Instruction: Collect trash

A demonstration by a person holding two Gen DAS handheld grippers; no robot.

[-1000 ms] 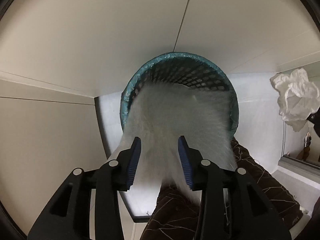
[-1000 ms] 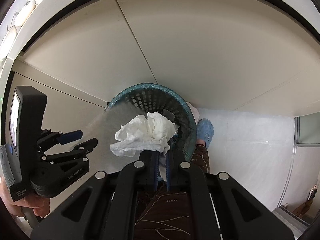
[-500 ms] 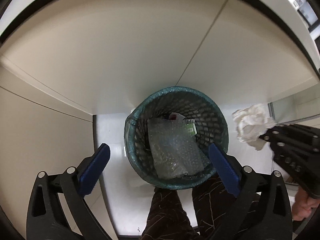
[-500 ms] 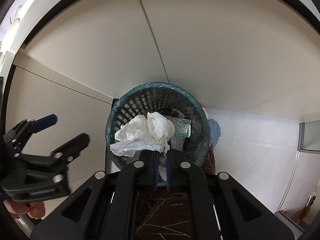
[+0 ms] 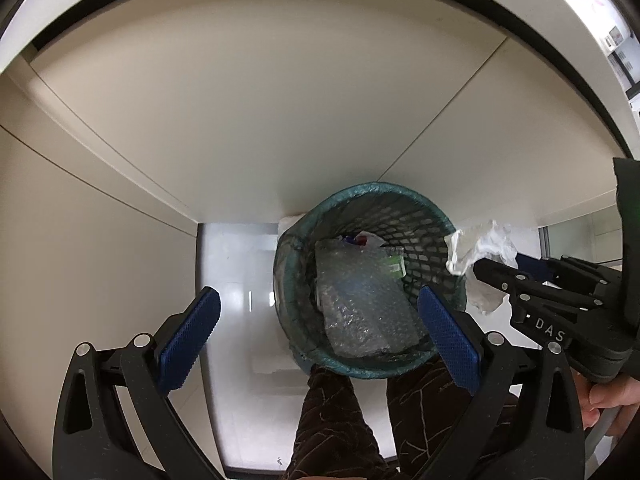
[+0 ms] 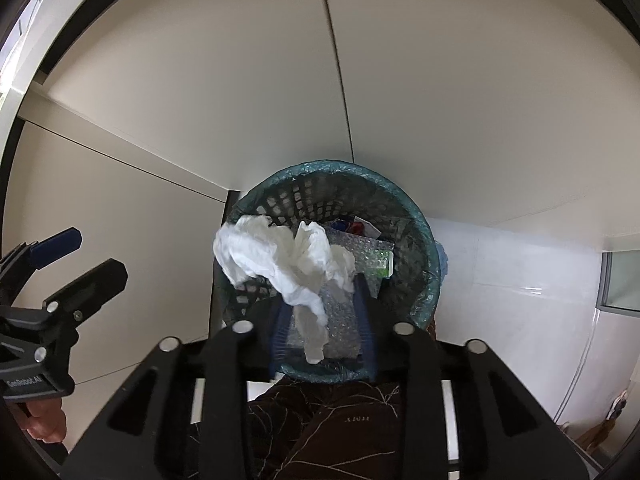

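A teal mesh waste basket (image 5: 436, 216) (image 6: 424, 224) stands on the floor below both grippers. A bubble-wrap sheet (image 5: 360, 304) and other scraps lie inside it. My left gripper (image 5: 316, 340) is wide open and empty above the basket. My right gripper (image 6: 322, 320) has its jaws parted, and the crumpled white tissue (image 6: 288, 260) hangs between them over the basket mouth. In the left wrist view the tissue (image 5: 480, 248) sits at the right gripper's tip by the basket's right rim.
Beige cabinet panels (image 5: 280, 100) rise behind the basket. White floor tiles (image 6: 520, 280) lie to the right. The person's dark trousers (image 5: 332, 420) and blue slipper (image 6: 442, 260) are by the basket. A hand (image 5: 608, 396) holds the right gripper.
My left gripper let go of the bubble wrap, which now lies in the basket, and opened wide. My right gripper moved over the basket and its jaws have parted around the tissue.
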